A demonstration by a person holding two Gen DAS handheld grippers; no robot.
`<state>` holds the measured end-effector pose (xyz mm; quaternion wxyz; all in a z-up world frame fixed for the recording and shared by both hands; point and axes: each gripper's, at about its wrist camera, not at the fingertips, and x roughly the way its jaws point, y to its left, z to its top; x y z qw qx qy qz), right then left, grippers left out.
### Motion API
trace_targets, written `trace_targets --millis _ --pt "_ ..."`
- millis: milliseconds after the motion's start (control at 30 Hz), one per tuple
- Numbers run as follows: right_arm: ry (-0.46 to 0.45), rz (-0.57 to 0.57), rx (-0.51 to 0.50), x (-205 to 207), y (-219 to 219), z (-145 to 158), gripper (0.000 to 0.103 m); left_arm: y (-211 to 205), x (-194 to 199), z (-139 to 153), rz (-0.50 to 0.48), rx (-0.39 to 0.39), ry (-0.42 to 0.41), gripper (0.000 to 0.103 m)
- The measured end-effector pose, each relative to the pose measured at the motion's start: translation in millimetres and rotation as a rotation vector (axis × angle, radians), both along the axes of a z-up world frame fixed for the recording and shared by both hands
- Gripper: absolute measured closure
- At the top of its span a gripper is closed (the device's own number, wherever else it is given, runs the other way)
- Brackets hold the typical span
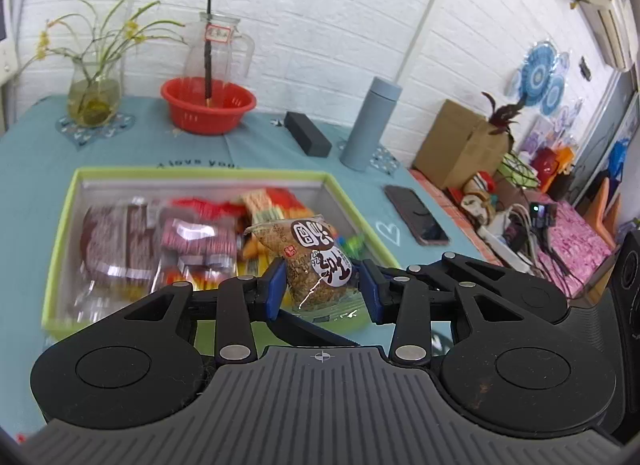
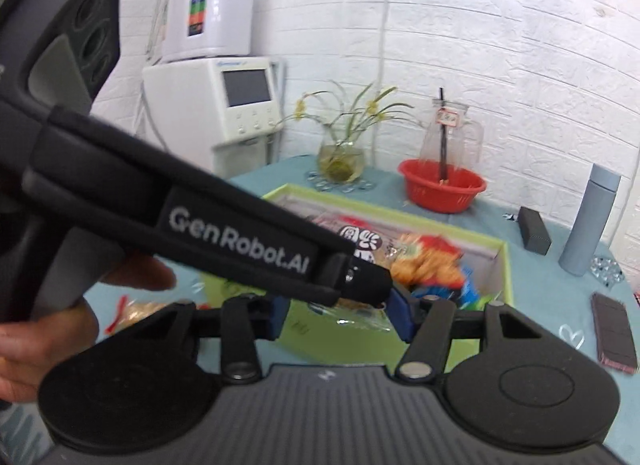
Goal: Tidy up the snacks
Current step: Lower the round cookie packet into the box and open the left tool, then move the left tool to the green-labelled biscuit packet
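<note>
Your left hand-held gripper [image 1: 322,285] fills the bottom of the left wrist view, its blue pads [image 1: 276,285] set on either side of a clear snack packet [image 1: 316,265] of brown grains with a black-and-white label. It grasps that packet and holds it upright over the near right part of the green-rimmed box [image 1: 60,225]. Inside the box lie dark red wrapped bars [image 1: 116,241] at the left, a red-and-white pack [image 1: 196,237] in the middle and orange and yellow snacks [image 1: 272,201] toward the back right, blurred. Beyond the box on the blue-clothed bench [image 1: 36,169] stand a red basket [image 1: 208,105] with a glass jug [image 1: 218,49] in it, a glass vase [image 1: 94,93] of water and yellow flowers, a black case [image 1: 308,133] and a grey-blue flask [image 1: 370,125]. A phone [image 1: 416,215] lies to the right of the box.

From the right wrist view, your right hand-held gripper [image 2: 340,317] sits low in front, its jaws spread apart with nothing between them. Your left gripper's black body crosses in front of it, with your left hand [image 2: 52,325] at the edge. Past it the green-rimmed box [image 2: 508,265] holds the labelled packet [image 2: 362,241] and orange snacks [image 2: 428,265]. A small snack bag [image 2: 140,313] lies on the bench left of the box.
</note>
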<state>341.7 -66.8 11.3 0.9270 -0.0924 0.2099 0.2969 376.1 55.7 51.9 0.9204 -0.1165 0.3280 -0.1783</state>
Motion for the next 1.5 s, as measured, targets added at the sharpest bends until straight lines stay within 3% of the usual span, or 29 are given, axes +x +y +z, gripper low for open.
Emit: trace_targets --millis 200,233,300,333,367,467,600,733,833,967,1100,1233,1333,1400,1500 --pt "0.166 0.038 0.001 75.9 4.4 -27.3 0.041 2.6 61.9 -38.4 0.033 0.029 0.12 0.082" --pt "0.166 0.048 0.024 79.0 2.8 -29.5 0.039 6.0 62.1 -40.1 0.033 0.009 0.109 0.081" --pt "0.177 0.059 0.046 81.5 0.8 -29.8 0.04 11.3 60.9 -36.9 0.017 -0.029 0.09 0.069" --pt "0.174 0.061 0.054 81.0 0.2 -29.6 0.038 12.6 59.2 -34.0 0.014 -0.04 0.08 0.056" --pt "0.168 0.061 0.059 78.5 -0.7 -28.7 0.033 12.8 56.2 -29.7 0.022 -0.037 0.066 0.045" --pt "0.1 0.048 0.082 49.8 -10.8 -17.0 0.009 11.3 38.2 -13.5 0.037 -0.002 -0.006 0.037" --pt "0.004 0.015 0.097 -1.1 -31.3 -3.0 0.01 8.7 -4.7 0.6 0.025 -0.006 -0.069 0.029" --pt "0.007 -0.042 0.076 -48.9 -48.4 -18.6 0.01 5.0 -48.9 -11.8 0.01 -0.023 -0.058 0.021" --pt "0.078 -0.112 0.038 -76.8 -58.6 -45.3 0.01 -2.4 -74.5 -39.6 0.004 -0.027 0.014 0.021" --pt "0.165 -0.173 0.059 -103.4 -74.0 -69.4 0.01 -7.6 -92.8 -74.8 0.009 -0.073 0.138 0.025" --pt "0.157 -0.21 0.045 -120.2 -81.5 -73.9 0.009 -17.4 -97.2 -75.8 -0.01 -0.078 0.147 0.028" --pt "0.17 -0.245 0.072 -135.5 -91.3 -82.2 0.009 -49.2 -84.5 -63.4 -0.095 0.001 0.098 0.024" --pt "0.19 -0.264 0.112 -142.7 -100.8 -86.0 0.009 -86.3 -67.7 -67.5 -0.183 0.121 0.087 0.024" --pt "0.182 -0.278 0.111 -148.9 -107.1 -83.9 0.009 -106.1 -56.9 -73.2 -0.206 0.19 0.093 0.03" --pt "0.163 -0.303 0.107 -153.5 -118.2 -79.1 0.009 -121.9 -43.9 -78.5 -0.234 0.207 0.107 0.053"
